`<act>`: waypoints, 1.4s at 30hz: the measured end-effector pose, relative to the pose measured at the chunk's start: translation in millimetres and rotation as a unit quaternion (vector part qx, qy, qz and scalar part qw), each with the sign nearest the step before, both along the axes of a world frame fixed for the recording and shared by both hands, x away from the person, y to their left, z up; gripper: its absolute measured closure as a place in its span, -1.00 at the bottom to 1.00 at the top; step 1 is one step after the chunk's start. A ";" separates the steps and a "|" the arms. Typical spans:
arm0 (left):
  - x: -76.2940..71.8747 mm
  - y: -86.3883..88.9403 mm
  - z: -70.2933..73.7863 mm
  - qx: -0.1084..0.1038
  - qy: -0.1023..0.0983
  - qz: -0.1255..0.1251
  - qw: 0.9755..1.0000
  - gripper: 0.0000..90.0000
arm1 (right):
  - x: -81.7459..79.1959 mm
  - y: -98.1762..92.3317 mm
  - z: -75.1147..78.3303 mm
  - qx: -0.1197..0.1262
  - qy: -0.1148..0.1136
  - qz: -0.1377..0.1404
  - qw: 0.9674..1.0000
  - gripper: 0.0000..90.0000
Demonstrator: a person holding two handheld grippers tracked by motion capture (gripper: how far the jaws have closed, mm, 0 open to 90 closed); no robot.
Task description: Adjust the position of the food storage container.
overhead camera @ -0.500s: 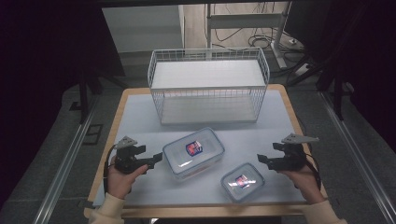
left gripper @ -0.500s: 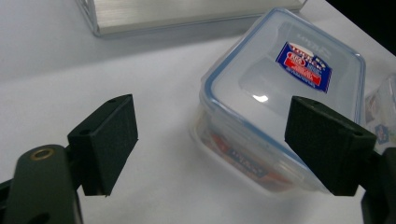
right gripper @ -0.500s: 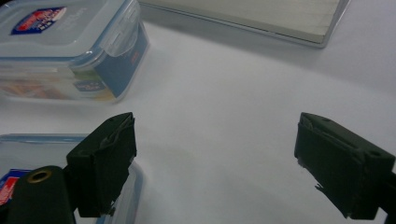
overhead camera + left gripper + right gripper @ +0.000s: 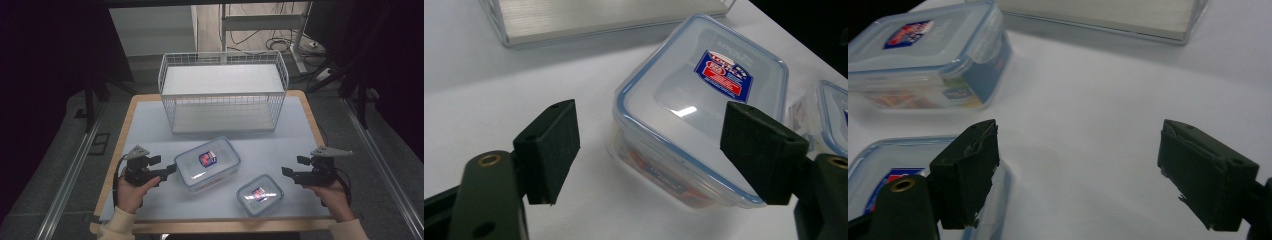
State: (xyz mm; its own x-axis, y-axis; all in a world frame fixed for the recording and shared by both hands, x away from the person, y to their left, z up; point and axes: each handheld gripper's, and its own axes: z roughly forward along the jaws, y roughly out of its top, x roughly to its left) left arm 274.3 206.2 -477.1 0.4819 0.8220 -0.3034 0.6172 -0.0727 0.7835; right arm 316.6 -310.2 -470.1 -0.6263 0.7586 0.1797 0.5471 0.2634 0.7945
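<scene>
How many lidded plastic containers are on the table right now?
2. The larger container sits mid-table in front of the wire basket, just ahead of the left gripper. The smaller container lies nearer the front edge, left of the right gripper.

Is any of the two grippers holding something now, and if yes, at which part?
Nothing is held. The left gripper is open at a corner of the large box, its pads not pressing it. The right gripper is open beside the small box.
</scene>
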 end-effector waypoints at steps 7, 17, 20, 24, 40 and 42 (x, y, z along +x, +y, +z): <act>0.0 -1.8 4.9 0.002 0.004 -0.014 1.000 -0.27 | -1.8 5.7 -0.9 -0.007 -0.001 0.007 1.000 -0.63; -9.3 -8.7 17.0 -0.024 -0.001 -0.070 0.997 0.91 | 0.5 1.8 -4.3 -0.006 -0.004 -0.002 1.000 -0.62; -14.4 -18.1 18.0 -0.024 0.003 -0.086 0.996 0.97 | -1.3 2.0 -3.0 -0.007 -0.006 -0.004 1.000 -0.62; -23.1 -31.2 16.9 -0.020 0.006 -0.107 0.994 0.99 | -3.6 2.8 -3.2 -0.010 -0.010 0.000 1.000 -0.62; -38.2 -84.0 -17.7 0.034 0.056 -0.174 0.983 0.99 | -3.5 -0.2 -6.1 -0.015 -0.010 -0.008 1.000 -0.62; -36.3 -86.8 -23.1 0.042 0.062 -0.175 0.982 0.99 | -3.0 -0.3 -6.7 -0.015 -0.010 -0.007 1.000 -0.62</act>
State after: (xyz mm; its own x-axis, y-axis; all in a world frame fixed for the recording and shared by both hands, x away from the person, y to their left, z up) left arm 238.0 119.5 -500.2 0.7029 0.6373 -0.3159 0.6333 -0.3586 0.6858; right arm 313.5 -310.5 -476.8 -0.6185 0.7723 0.1449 0.5349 0.2788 0.7976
